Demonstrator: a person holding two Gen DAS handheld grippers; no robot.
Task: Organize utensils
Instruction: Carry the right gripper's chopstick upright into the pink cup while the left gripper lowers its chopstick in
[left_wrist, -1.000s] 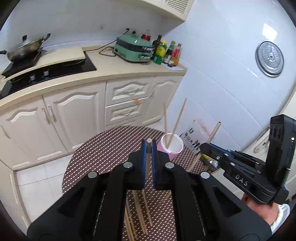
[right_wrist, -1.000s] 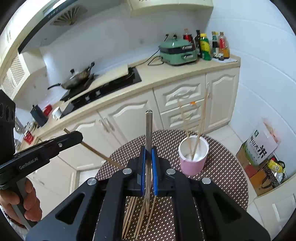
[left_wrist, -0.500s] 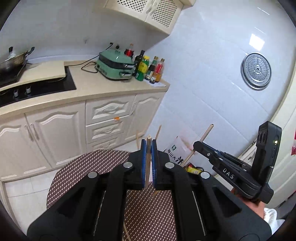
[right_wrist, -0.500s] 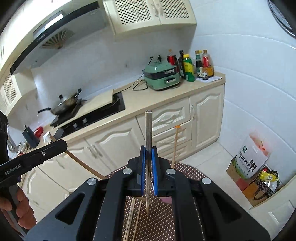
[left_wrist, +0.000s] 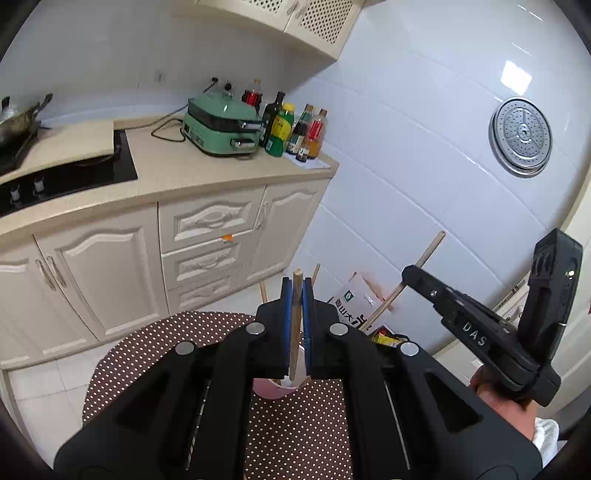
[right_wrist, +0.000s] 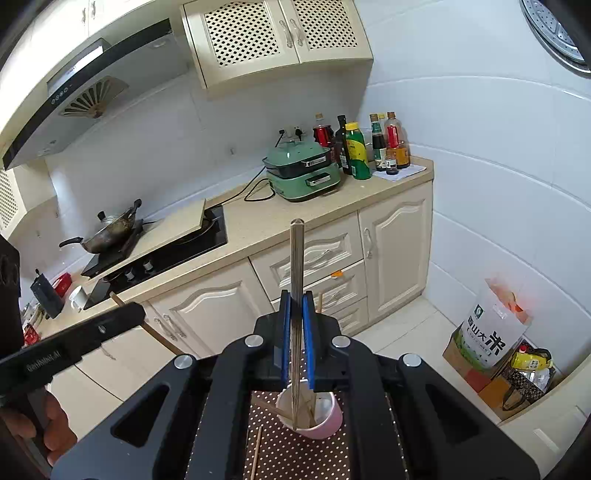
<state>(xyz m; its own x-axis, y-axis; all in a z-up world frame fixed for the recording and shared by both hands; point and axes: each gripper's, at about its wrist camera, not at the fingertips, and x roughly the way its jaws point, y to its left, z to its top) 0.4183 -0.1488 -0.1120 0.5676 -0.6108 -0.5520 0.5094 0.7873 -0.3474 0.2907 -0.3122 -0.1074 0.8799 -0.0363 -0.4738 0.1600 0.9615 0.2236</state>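
Observation:
My left gripper is shut on a wooden chopstick held upright, its lower tip in the mouth of the pink cup below the jaws. My right gripper is shut on a metal chopstick, also upright, its lower end inside the pink cup, which holds a few wooden chopsticks. The right gripper shows in the left wrist view with its chopstick. The left gripper shows in the right wrist view.
The cup stands on a round table with a brown dotted cloth. A loose wooden chopstick lies on the cloth. Behind are the kitchen counter, cabinets, a green appliance, bottles and a rice bag on the floor.
Both grippers have risen and tipped their chopsticks upright over the cup. The loose chopsticks on the cloth have dropped mostly out of sight, and the cup now sits right under the jaws.

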